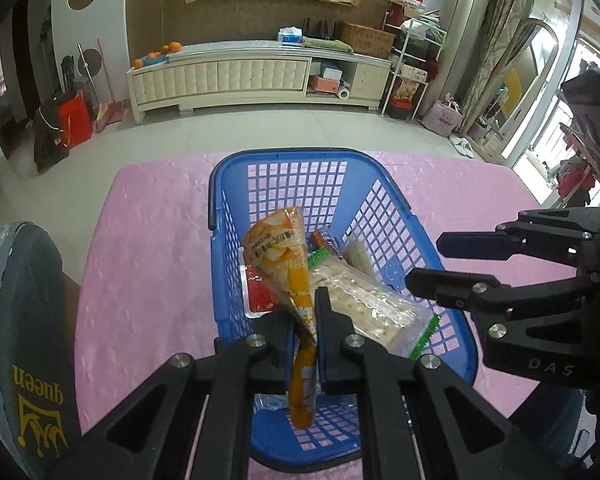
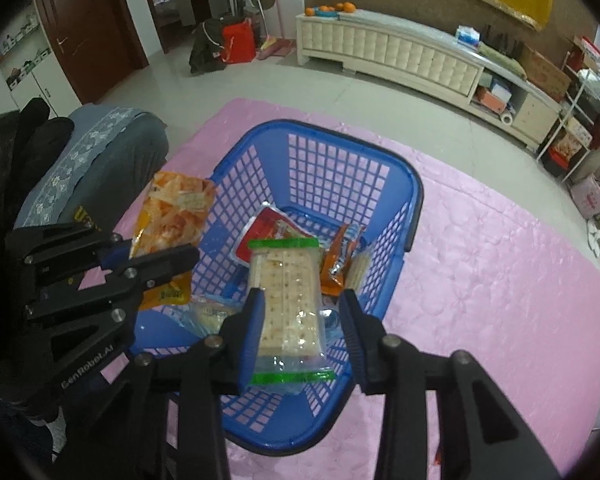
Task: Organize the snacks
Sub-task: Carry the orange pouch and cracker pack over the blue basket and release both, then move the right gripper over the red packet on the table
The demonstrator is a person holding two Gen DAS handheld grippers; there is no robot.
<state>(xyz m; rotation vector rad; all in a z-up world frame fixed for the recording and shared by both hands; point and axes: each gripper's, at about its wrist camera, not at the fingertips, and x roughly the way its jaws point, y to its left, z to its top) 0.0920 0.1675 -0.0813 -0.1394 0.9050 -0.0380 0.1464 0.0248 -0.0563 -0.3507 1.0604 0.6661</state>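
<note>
A living room with a pale tiled floor, a long cream cabinet (image 1: 256,72) along the far wall, oranges (image 1: 156,55) at its left end, and up close a desk (image 1: 148,248) under a pink cover. In the middle of it stands the blue basket (image 1: 340,168), and that is where the snacks are going.

Down in the basket lie a red packet (image 2: 260,232), a small orange packet (image 2: 336,256), a pale wrapped bar (image 2: 360,268) against the right wall and a clear packet (image 2: 208,314) at the near left. So a fair share looks sorted already, and two more are on their way.

The left tongs (image 1: 316,344) are shut tight on the orange chip bag (image 1: 284,256), pinching it low down so the wide end sticks up over the left side of the basket. The right tongs (image 2: 300,320) stand apart around the cracker pack (image 2: 288,292) with green ends; its left edge is at the left pad, but a clear gap shows on the right, so I judge it released or close to it, resting on the heap.

Both tools point steeply down, side by side above the near rim, the right one coming in from the right. Left to do: drop the chip bag. The visible cover holds no other loose snacks.
</note>
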